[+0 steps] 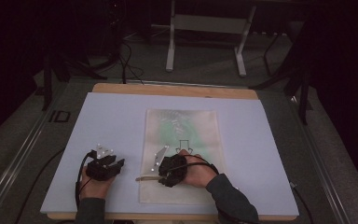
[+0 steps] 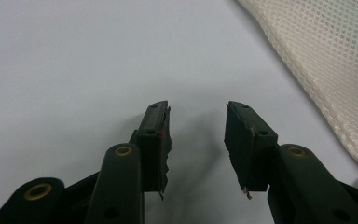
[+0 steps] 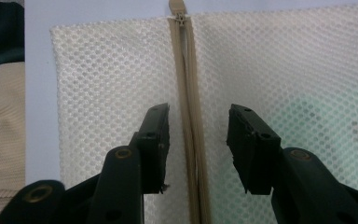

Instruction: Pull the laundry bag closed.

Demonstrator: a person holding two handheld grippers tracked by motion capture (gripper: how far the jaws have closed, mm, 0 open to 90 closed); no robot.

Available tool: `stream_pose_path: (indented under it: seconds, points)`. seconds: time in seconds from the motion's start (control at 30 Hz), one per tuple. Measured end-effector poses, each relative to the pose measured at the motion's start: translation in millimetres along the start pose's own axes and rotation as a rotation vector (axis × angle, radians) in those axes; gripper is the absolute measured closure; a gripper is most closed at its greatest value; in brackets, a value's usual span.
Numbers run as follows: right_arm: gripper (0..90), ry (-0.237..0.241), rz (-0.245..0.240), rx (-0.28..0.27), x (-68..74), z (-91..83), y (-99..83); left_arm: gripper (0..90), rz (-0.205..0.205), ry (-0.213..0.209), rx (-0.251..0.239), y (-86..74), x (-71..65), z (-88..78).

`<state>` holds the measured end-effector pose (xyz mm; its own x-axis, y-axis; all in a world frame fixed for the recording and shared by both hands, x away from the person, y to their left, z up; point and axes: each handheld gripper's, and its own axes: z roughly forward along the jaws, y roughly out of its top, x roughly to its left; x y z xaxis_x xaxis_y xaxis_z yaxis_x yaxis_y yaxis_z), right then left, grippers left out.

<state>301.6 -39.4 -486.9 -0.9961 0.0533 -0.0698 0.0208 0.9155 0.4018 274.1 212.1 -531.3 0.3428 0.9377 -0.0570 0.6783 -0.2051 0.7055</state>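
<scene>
A white mesh bag (image 1: 182,154) lies flat on the pale blue sheet (image 1: 112,121) that covers the desk (image 1: 172,89), near the middle and reaching toward the person's edge. A greenish item shows faintly through the mesh in its far half. A tan zipper (image 3: 190,116) runs across the bag near its close end, with its end stop at the bag's left edge.

The right tool (image 1: 164,173) hovers over the near part of the bag, pointing toward the person's left along the zipper line. In the right gripper view its jaws stand apart, one on each side of the zipper, and the pads touch neither the zipper nor the mesh as far as can be told. The right tool (image 3: 198,140) grips nothing.

The left tool (image 1: 106,167) sits on the blue sheet to the left of the bag, well apart from the right one. In the left gripper view its jaws are apart with only bare sheet between them, and the left tool (image 2: 197,140) holds nothing. The mesh bag's edge (image 2: 326,70) lies just to its right.
</scene>
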Motion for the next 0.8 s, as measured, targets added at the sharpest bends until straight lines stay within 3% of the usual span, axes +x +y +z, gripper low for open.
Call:
stream_pose_path:
  seconds: [0.8]
  points:
    - [67.0, 0.027, -0.040, 0.009, -0.4, 14.7, 29.7, 59.0, -0.004, 0.005, -0.007, 0.2, 2.0, -1.6]
